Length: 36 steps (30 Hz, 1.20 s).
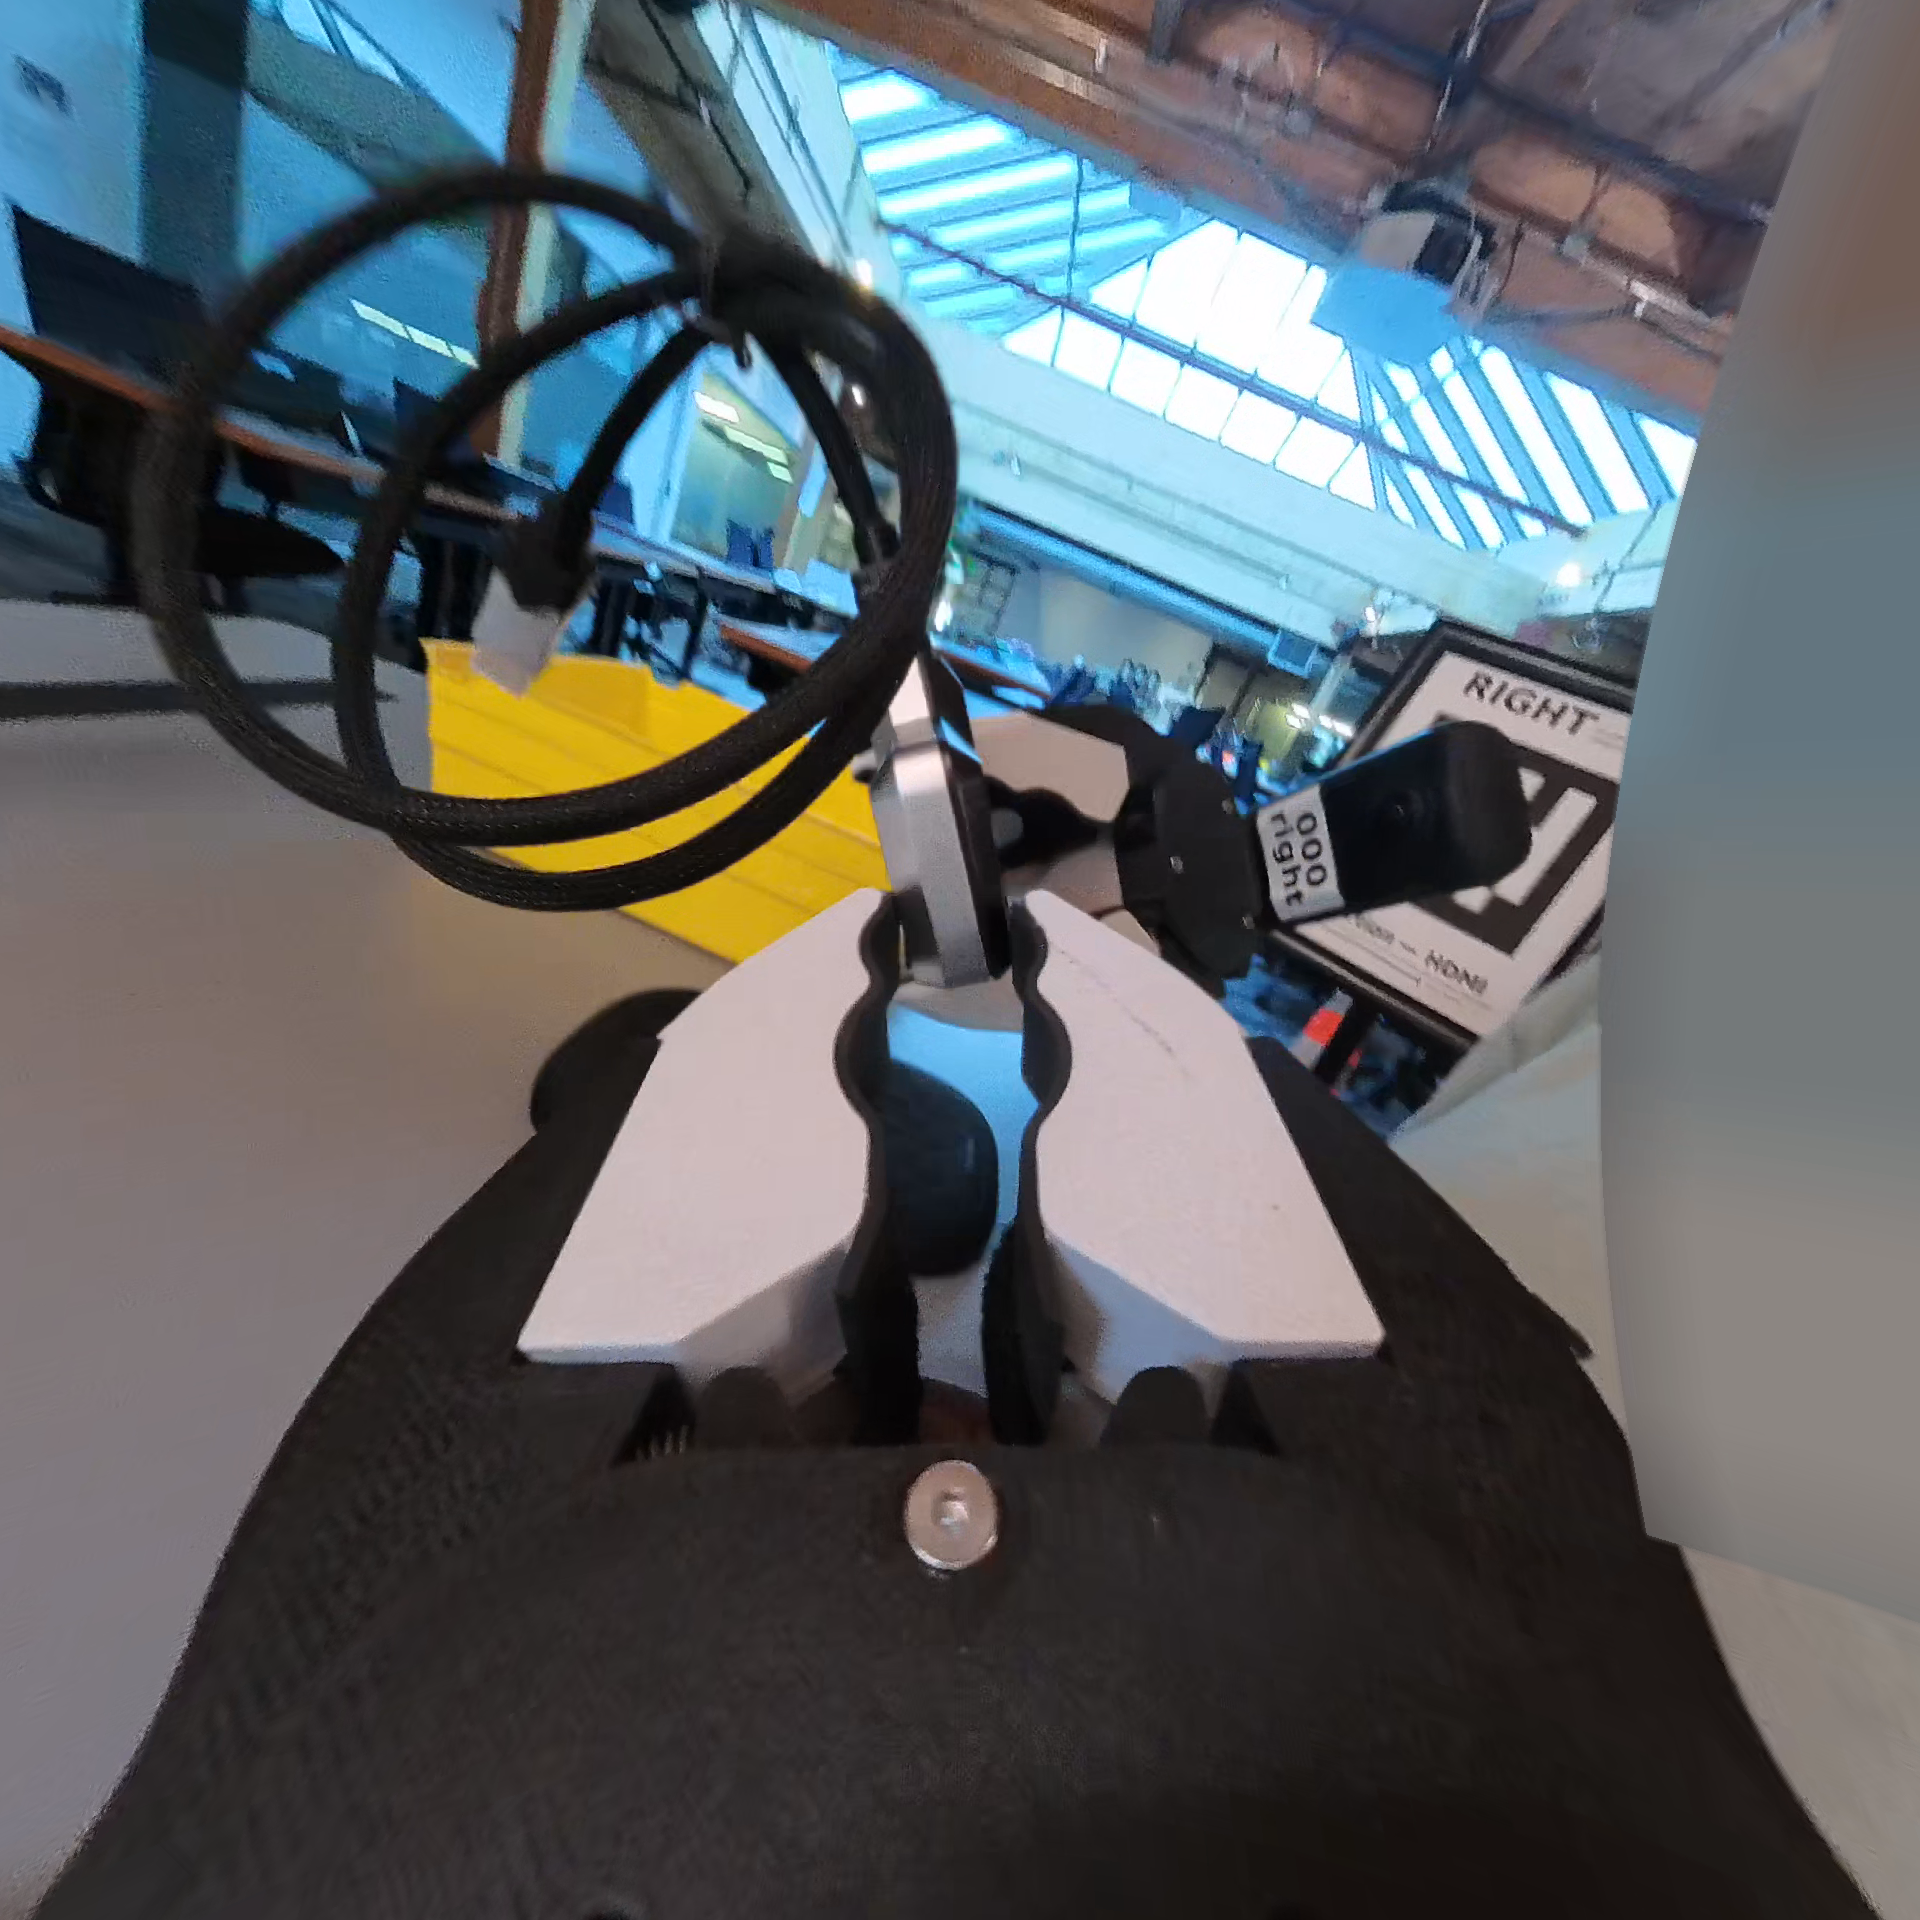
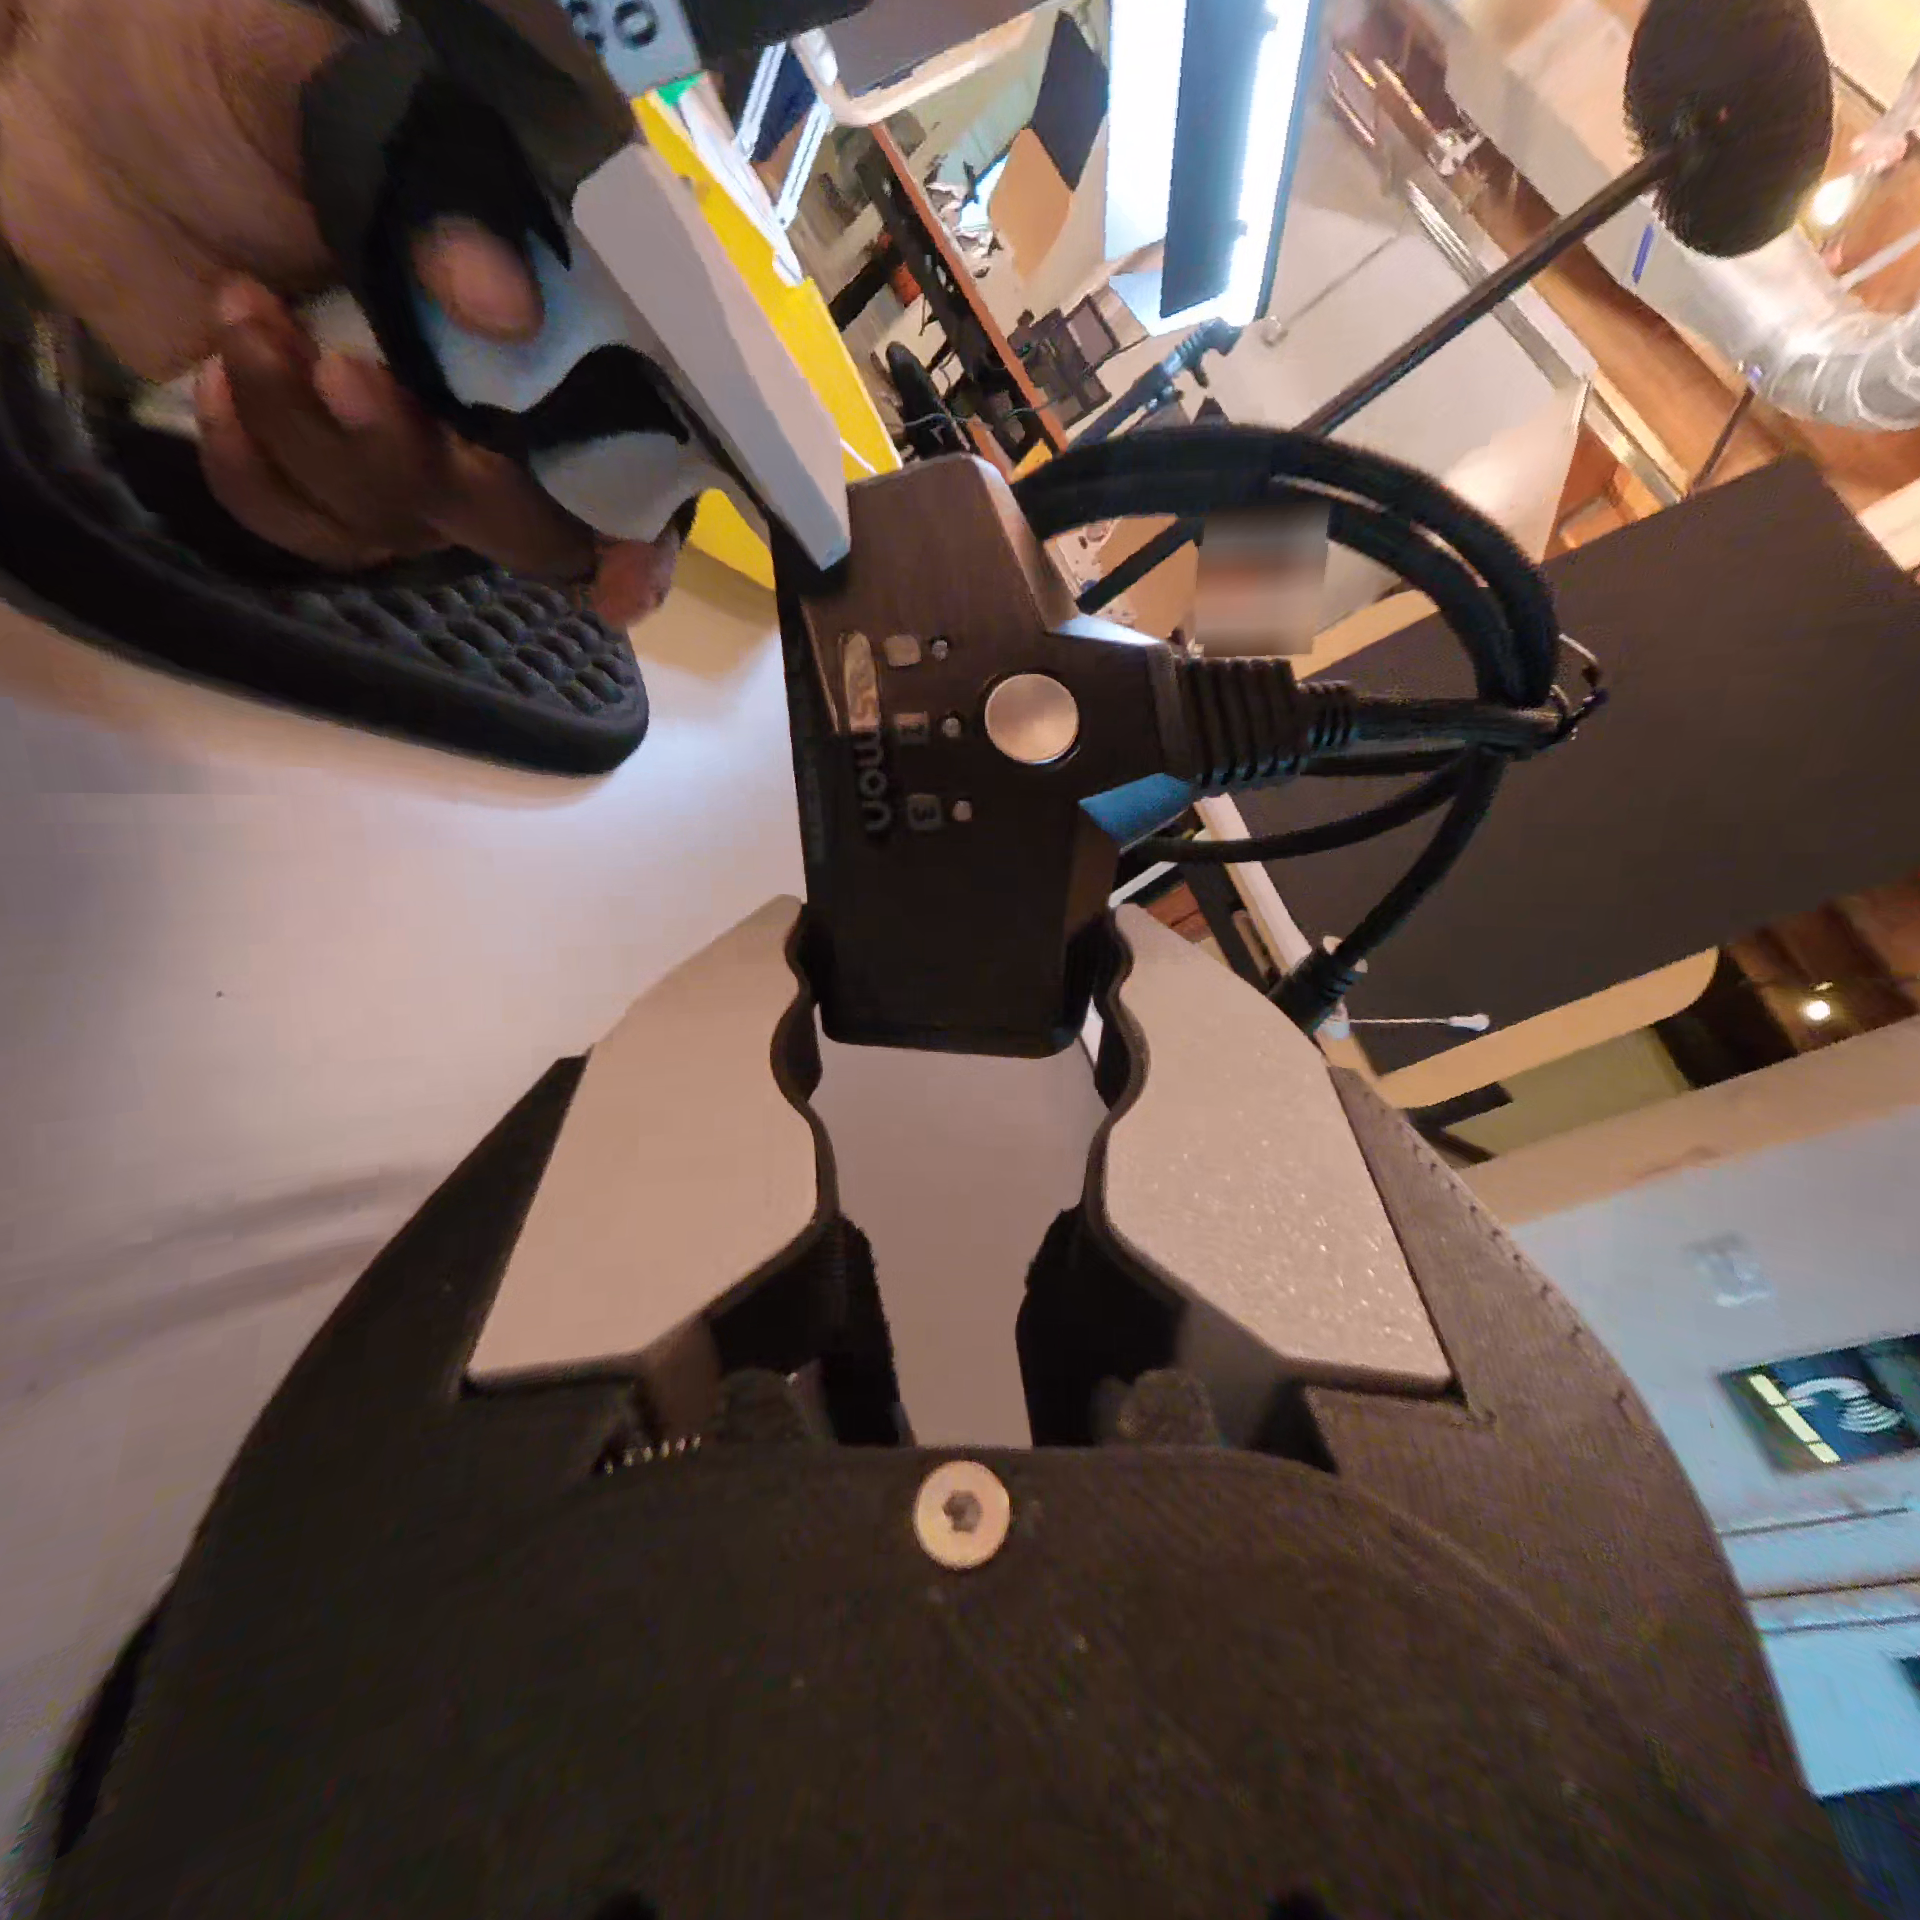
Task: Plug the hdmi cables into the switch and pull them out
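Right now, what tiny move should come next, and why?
Probably the left gripper should release the switch: the right gripper also clamps it, and the plug on the coiled cable dangles free, unplugged.

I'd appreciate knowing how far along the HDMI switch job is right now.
Done: both tools have lifted the switch off the white table; the right tool and left tool grip opposite ends. In hand: steadying it. Left: the coiled cable is bundled, its silver plug dangling free; no plugged cable shows.
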Each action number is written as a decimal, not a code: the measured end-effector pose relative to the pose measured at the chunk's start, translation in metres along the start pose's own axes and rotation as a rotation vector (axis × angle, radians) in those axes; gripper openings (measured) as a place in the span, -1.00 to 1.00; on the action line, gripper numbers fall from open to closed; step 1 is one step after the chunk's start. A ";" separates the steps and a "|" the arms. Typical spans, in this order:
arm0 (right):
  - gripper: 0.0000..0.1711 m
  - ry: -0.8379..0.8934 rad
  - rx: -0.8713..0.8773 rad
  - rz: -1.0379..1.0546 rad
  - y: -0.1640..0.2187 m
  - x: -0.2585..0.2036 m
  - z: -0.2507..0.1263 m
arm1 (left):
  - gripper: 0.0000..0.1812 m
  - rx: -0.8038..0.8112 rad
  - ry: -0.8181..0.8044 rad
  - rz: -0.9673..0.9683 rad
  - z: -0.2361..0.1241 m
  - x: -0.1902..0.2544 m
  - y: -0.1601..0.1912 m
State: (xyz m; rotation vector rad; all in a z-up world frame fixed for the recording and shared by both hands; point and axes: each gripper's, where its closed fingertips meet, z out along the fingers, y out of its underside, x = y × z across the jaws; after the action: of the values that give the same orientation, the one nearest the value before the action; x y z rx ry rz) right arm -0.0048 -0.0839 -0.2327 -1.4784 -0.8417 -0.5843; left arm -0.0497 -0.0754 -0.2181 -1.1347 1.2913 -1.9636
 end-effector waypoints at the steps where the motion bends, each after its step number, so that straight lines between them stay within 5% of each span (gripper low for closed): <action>1: -0.40 0.013 0.002 0.037 0.000 0.003 -0.001 | -0.73 0.038 -0.016 0.018 -0.001 -0.002 -0.006; 8: -0.40 0.146 -0.255 0.249 0.038 0.032 -0.013 | -0.60 0.173 -0.321 0.273 -0.040 -0.029 -0.044; 15: -0.40 -0.111 -0.519 0.592 0.092 -0.018 -0.004 | -0.60 0.147 -0.593 0.500 -0.088 -0.041 -0.070; 24: -0.40 -0.204 -0.746 0.534 0.125 -0.046 -0.007 | -0.61 0.089 -0.766 0.661 -0.125 -0.038 -0.085; 36: -0.40 -0.418 -0.746 0.481 0.105 -0.098 0.014 | -0.61 -0.011 -0.864 0.776 -0.142 -0.043 -0.084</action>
State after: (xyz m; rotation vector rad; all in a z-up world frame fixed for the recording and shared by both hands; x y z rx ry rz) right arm 0.0172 -0.0805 -0.3754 -2.4545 -0.5519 -0.2192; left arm -0.1482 0.0596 -0.1841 -1.0639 1.0094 -0.7568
